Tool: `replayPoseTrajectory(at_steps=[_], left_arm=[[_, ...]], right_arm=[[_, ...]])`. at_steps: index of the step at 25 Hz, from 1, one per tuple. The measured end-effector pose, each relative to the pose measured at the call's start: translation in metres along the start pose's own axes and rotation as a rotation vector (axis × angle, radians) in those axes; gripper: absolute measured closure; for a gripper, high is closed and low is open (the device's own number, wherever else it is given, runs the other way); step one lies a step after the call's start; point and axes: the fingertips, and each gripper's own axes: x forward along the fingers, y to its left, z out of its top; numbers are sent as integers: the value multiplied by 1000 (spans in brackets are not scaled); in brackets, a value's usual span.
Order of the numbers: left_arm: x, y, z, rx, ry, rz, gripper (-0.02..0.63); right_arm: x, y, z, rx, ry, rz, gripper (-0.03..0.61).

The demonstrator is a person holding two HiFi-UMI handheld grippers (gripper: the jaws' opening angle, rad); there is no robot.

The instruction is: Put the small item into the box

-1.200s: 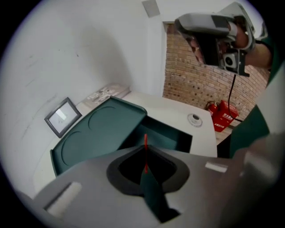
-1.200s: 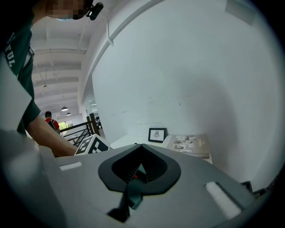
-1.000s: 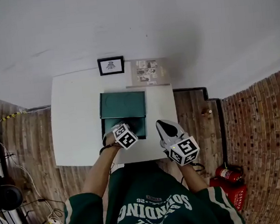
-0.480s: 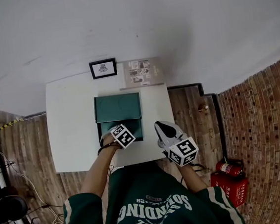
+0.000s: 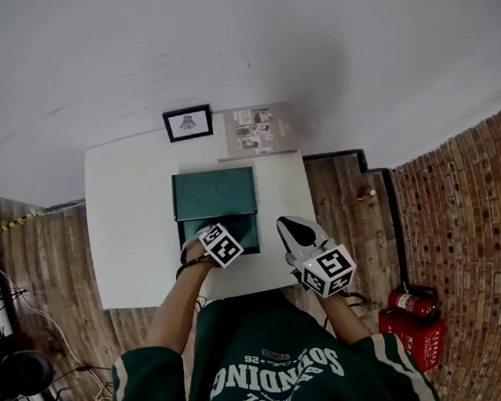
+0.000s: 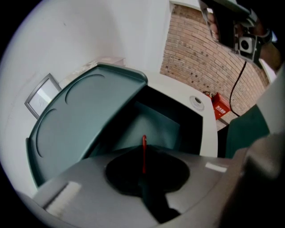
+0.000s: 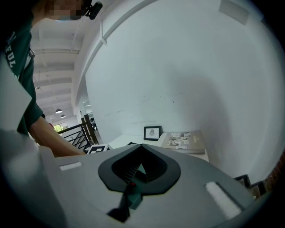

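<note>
A dark green box (image 5: pixel 246 231) stands open on the white table (image 5: pixel 129 234), its lid (image 5: pixel 214 194) folded back toward the wall. My left gripper (image 5: pixel 204 236) hovers over the box's front part. In the left gripper view the jaws (image 6: pixel 144 149) are shut, and a thin red item (image 6: pixel 144 141) pokes out between their tips above the box's inside (image 6: pixel 156 125). My right gripper (image 5: pixel 294 230) hangs raised to the right of the box, over the table's front right corner. Its jaws (image 7: pixel 141 147) are shut, with nothing seen in them.
A small framed picture (image 5: pixel 188 122) and a flat book (image 5: pixel 255 131) lie at the back of the table by the white wall. A small white round thing (image 6: pixel 196 101) sits on the table right of the box. A red fire extinguisher (image 5: pixel 409 299) lies on the wooden floor.
The head view has shifted a little, so the table sits lower and further left. Both grippers stay at about the same places relative to the box.
</note>
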Motion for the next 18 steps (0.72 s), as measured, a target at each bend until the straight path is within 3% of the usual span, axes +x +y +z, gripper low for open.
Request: replayPoseTrajectory(at_steps=[7, 18], left_arm=[[-12, 0, 0, -16, -40, 17, 551], [-77, 0, 16, -62, -223, 151, 551]], right_arm=[[3, 7, 0, -6, 2, 21, 577], [9, 19, 4, -42, -1, 46, 577]])
